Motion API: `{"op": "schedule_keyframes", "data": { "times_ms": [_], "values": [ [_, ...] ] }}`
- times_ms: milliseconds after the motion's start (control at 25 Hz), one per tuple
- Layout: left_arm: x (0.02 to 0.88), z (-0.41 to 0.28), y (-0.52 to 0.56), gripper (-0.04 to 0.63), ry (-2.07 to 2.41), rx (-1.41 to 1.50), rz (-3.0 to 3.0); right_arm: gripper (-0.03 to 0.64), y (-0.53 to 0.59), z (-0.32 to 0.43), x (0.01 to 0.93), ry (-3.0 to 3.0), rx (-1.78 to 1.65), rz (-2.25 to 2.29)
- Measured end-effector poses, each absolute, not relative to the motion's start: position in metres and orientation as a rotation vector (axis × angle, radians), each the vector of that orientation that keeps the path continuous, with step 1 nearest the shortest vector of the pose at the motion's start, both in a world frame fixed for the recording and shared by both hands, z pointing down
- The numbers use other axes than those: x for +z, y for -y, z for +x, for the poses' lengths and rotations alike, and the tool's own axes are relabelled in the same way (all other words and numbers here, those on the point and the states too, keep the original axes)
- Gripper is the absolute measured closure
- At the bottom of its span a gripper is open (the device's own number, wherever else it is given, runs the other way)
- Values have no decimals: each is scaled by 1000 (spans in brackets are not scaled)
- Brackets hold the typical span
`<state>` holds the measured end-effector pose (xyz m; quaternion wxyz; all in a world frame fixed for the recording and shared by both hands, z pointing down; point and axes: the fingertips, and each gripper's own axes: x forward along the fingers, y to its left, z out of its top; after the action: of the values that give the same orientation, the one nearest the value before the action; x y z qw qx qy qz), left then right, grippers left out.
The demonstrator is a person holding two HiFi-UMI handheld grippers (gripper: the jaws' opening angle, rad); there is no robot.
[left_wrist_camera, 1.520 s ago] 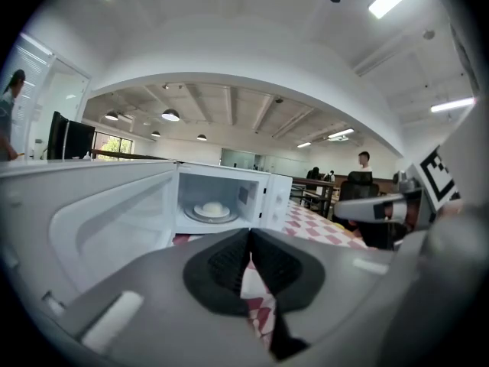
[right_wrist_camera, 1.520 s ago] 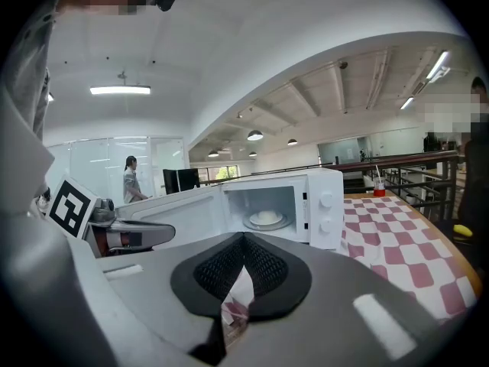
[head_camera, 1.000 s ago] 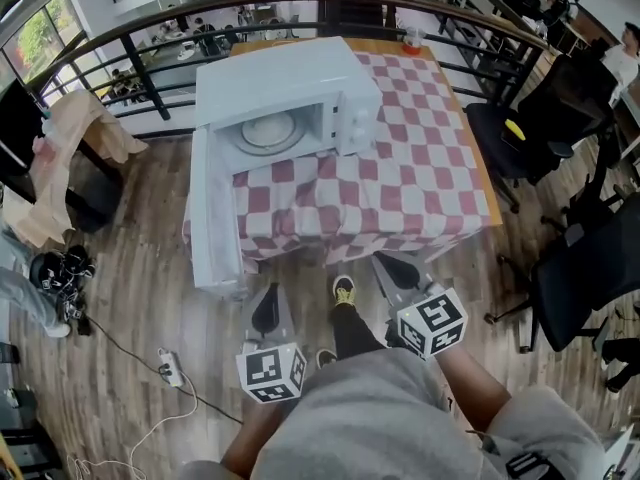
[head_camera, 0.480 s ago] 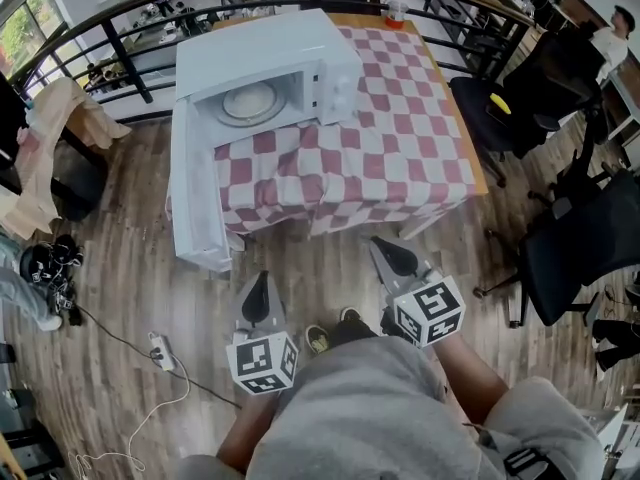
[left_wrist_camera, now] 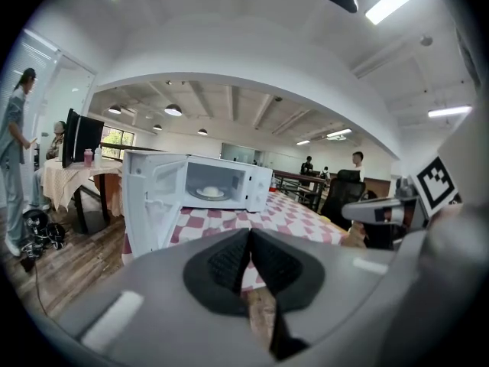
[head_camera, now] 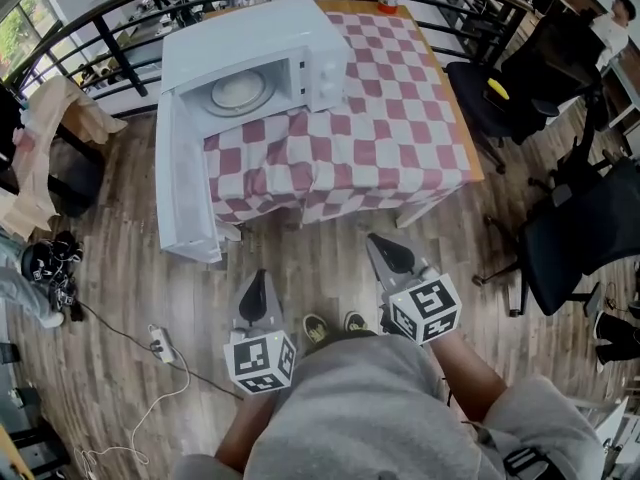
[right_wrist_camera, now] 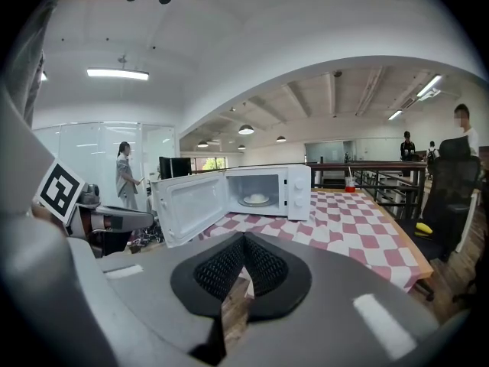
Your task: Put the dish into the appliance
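White round dish (head_camera: 238,90) already inside white microwave oven (head_camera: 300,23) on red-checked worktop (head_camera: 390,128). Door (head_camera: 183,193) wide open. Left claw (head_camera: 257,286), right claw (head_camera: 385,251) pinched together, empty, well apart from worktop. Likely left: swing door closed, pushing gently near outer edge.

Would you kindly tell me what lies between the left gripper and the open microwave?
In the head view, only bare wooden floor lies between the left gripper and the microwave's swung-open door; the dish sits inside.

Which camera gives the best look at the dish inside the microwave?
The head view: the dish appears largest there, its round shape clear inside the open microwave. Both gripper views show it small, low and side-on, through the doorway.
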<state>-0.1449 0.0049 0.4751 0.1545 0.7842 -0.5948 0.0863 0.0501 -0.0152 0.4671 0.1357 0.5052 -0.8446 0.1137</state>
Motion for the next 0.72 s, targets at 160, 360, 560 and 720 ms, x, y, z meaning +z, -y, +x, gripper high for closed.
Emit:
{"op": "schedule_keyframes", "data": {
  "times_ms": [160, 360, 560, 720],
  "values": [
    [473, -137, -9, 584, 1713, 271, 2281, 618, 8, 53, 468, 2452, 336, 1464],
    [468, -136, -9, 584, 1711, 268, 2307, 618, 7, 51, 463, 2462, 323, 1472],
    [468, -141, -10, 584, 1712, 271, 2315, 618, 6, 46, 463, 2468, 320, 1472],
    [468, -146, -10, 584, 1717, 272, 2312, 618, 5, 43, 463, 2468, 314, 1472]
  ]
}}
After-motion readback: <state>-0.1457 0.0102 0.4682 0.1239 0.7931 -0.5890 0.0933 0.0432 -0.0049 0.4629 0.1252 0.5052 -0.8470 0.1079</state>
